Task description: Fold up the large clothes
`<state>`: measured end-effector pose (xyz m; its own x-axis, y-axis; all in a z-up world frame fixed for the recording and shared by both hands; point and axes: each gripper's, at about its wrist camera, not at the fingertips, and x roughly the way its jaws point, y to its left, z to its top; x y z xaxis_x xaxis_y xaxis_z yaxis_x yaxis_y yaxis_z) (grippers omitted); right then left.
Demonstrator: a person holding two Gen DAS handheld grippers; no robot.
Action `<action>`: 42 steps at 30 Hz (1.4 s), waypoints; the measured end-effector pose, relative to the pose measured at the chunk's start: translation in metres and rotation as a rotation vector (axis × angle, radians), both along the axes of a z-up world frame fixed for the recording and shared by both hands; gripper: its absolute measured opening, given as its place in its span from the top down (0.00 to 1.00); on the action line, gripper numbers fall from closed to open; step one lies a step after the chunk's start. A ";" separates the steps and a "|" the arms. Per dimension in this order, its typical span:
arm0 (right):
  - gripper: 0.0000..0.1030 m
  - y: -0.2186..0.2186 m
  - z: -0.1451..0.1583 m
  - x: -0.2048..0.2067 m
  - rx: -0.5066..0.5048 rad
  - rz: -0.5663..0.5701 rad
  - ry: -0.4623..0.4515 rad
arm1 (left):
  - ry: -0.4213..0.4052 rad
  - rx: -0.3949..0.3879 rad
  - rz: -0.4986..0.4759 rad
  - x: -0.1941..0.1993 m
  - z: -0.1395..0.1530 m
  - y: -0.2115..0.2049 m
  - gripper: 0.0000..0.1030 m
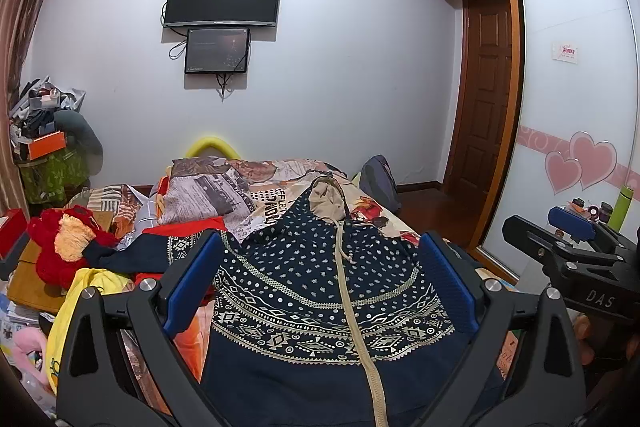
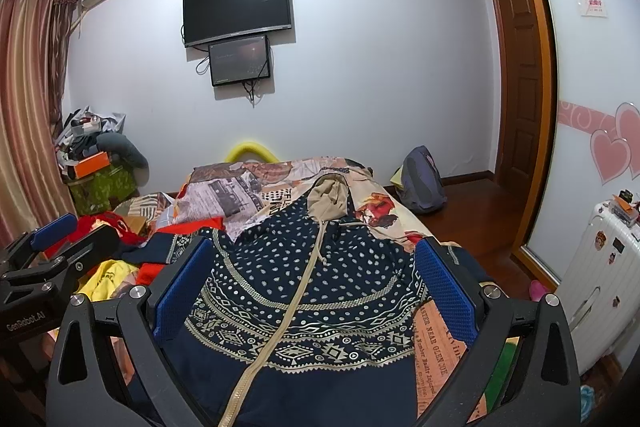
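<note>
A navy zip hoodie (image 1: 320, 283) (image 2: 316, 279) with beige dots, patterned bands and a tan hood lies front-up on the bed, hood toward the far wall. One sleeve (image 1: 132, 253) stretches out to the left. My left gripper (image 1: 320, 255) hovers open above the hoodie's chest, nothing between its blue pads. My right gripper (image 2: 316, 259) is likewise open over the chest, empty. Each gripper shows at the edge of the other's view: the right gripper (image 1: 576, 239) at the right edge, the left gripper (image 2: 56, 239) at the left edge.
The bed (image 2: 372, 207) has a printed quilt (image 1: 208, 195). Red, yellow and orange clothes (image 1: 80, 291) and a red plush (image 1: 64, 239) pile up at its left. A backpack (image 2: 422, 183) sits on the floor, a white suitcase (image 2: 600, 279) and wardrobe (image 1: 576, 87) at the right.
</note>
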<state>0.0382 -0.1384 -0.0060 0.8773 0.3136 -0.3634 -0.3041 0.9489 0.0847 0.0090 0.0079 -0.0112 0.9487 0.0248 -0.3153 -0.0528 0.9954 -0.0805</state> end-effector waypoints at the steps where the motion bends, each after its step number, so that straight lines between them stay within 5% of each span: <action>1: 0.03 0.000 0.000 0.000 0.000 -0.001 0.000 | 0.000 0.000 0.000 0.000 0.000 0.000 0.04; 26: 0.03 0.002 -0.008 0.011 -0.007 0.004 0.031 | 0.029 0.020 0.000 0.015 -0.006 0.004 0.04; 37: 0.03 0.012 -0.012 0.049 -0.013 0.014 0.047 | 0.059 0.006 -0.019 0.060 -0.011 0.031 0.04; 42: 0.03 0.018 -0.014 0.080 -0.009 0.024 0.072 | 0.103 -0.001 0.080 0.094 -0.019 0.072 0.04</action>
<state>0.1184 -0.1201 -0.0205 0.8410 0.3307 -0.4282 -0.3203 0.9422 0.0986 0.1034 0.0797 -0.0300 0.9063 0.0993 -0.4108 -0.1404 0.9875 -0.0711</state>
